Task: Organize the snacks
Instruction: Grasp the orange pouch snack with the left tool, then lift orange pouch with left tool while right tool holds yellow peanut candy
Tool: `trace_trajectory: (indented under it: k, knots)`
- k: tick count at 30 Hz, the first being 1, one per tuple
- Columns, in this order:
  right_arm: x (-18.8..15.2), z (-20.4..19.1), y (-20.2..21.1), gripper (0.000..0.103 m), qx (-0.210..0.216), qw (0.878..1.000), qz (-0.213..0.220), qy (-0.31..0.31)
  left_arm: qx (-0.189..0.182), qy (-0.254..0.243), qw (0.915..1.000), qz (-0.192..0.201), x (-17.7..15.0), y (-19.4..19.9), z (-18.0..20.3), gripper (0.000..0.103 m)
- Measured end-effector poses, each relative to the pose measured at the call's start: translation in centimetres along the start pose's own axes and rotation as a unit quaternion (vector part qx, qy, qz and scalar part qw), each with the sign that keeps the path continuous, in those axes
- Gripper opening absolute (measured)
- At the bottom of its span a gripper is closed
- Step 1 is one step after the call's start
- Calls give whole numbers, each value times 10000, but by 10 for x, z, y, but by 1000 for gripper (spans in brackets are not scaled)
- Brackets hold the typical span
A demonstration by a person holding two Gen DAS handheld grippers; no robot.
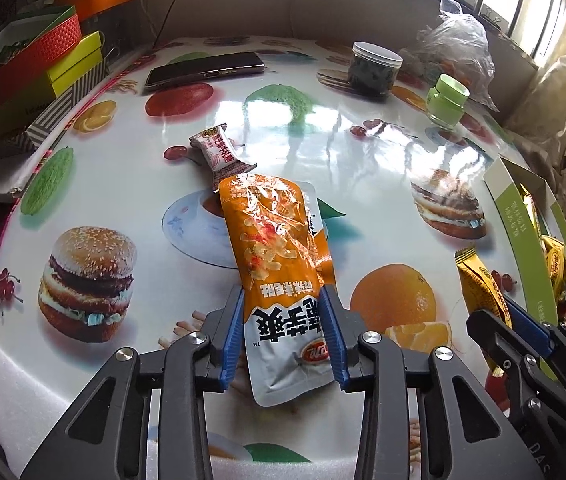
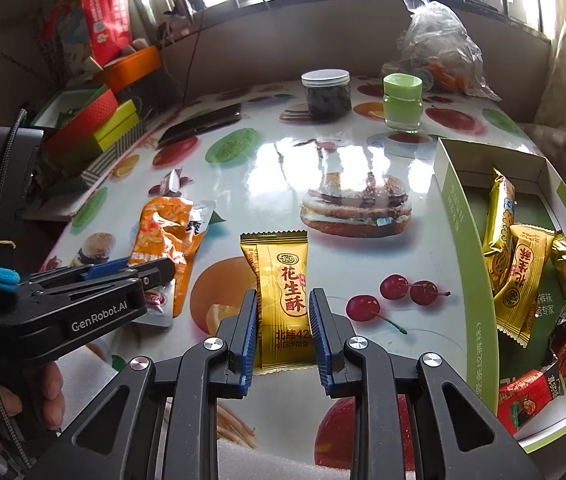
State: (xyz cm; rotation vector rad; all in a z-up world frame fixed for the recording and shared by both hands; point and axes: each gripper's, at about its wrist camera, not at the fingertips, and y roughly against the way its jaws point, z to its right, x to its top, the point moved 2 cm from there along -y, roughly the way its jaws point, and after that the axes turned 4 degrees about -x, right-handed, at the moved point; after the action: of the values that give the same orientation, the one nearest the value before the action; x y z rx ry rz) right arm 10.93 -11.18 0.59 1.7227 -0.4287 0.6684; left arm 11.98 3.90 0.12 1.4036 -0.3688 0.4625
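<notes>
My left gripper (image 1: 283, 300) is shut on an orange and silver snack pouch (image 1: 279, 248), its blue pads against both long edges; the pouch also shows in the right wrist view (image 2: 165, 236). A small white and brown candy (image 1: 219, 152) lies just beyond it. My right gripper (image 2: 283, 308) is shut on a gold peanut-candy packet (image 2: 283, 276), its pads on both sides; the packet also shows at the right of the left wrist view (image 1: 479, 284). A white and green open box (image 2: 463, 216) at the right holds several gold and red packets.
A fruit-and-burger print cloth (image 2: 363, 168) covers the table. At the back stand a dark jar with a white lid (image 2: 326, 94), a green jar (image 2: 401, 100) and a clear plastic bag (image 2: 435, 44). A phone (image 1: 207, 70) and stacked red, yellow and orange boxes (image 1: 43, 60) are at the left.
</notes>
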Motion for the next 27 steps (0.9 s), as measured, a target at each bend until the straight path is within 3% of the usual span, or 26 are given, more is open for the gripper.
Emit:
trace_trajectory:
  k: [6,11,21,27]
  knots:
    - [0,-2,1,24,-30,10000,16,13,-109,40,9999,84,-1,8,-3,36]
    - [0,-4,2,24,-56,10000,6,29,-236,37,9996,181,1,16,-5,22]
    - [-1,-6,1,24,-81,10000,-14,28,-321,62,9993,197,1,15,-7,21]
    - [-1,-6,0,24,-81,10000,-22,25,-488,70,9981,359,2,22,-3,11]
